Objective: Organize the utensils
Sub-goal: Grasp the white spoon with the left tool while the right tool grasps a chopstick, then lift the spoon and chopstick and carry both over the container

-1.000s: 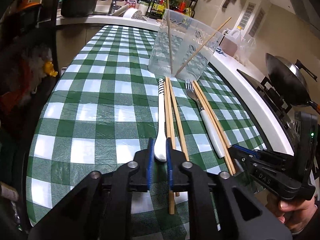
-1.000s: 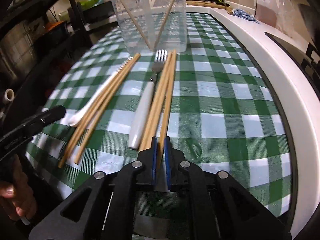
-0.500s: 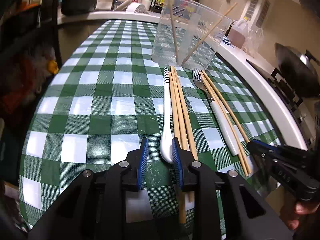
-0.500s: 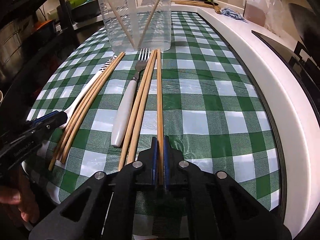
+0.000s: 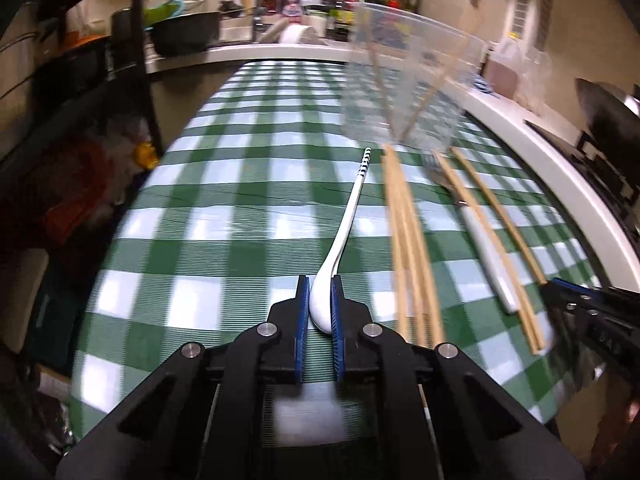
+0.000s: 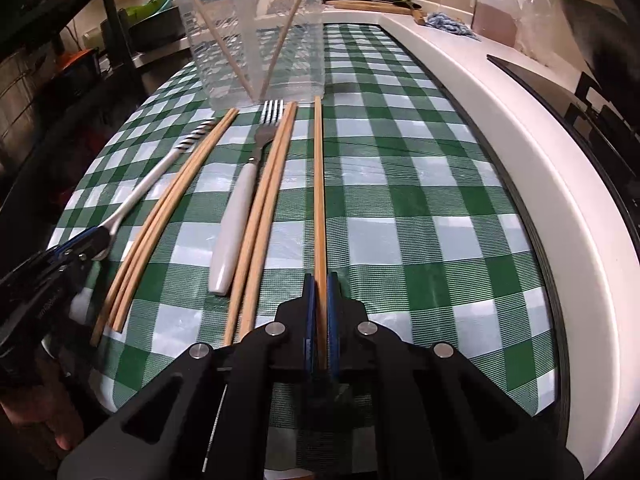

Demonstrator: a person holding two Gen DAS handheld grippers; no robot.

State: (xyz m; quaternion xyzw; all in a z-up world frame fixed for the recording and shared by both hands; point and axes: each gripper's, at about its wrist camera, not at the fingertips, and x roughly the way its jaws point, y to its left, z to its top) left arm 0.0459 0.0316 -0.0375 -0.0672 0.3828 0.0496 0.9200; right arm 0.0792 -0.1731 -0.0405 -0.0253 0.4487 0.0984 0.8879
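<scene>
Your left gripper [image 5: 320, 296] has its blue pads clamped on the bowl of the white spoon [image 5: 344, 232]; the spoon's striped handle tip points toward 12 o'clock, at the clear plastic container [image 5: 404, 80]; from the right wrist view the same gripper [image 6: 90, 240] sits at 9 o'clock, with the spoon [image 6: 160, 176] running out of it toward 1 o'clock.

Your right gripper [image 6: 320, 288] is pinched tight on a single chopstick [image 6: 318, 184]; that stick runs straight toward 12 o'clock and stops just short of the container [image 6: 256, 40]; it lies apart from the others, with bare green-checked tablecloth [image 6: 420, 208] to its 3 o'clock side.

Left of the held stick, a pair of chopsticks [image 6: 266, 208] lies just beside the white-handled fork [image 6: 244, 200], tines toward the container; further toward 9 o'clock a bundle of three chopsticks [image 6: 172, 208] lies between fork and spoon.

Two more chopsticks [image 6: 256, 28] stand crossed inside the container, leaning against its walls.

The left view is motion-blurred; whether the spoon's bowl touches the cloth, you cannot tell.

The white counter edge [image 6: 520, 128] curves along the 3 o'clock side.
</scene>
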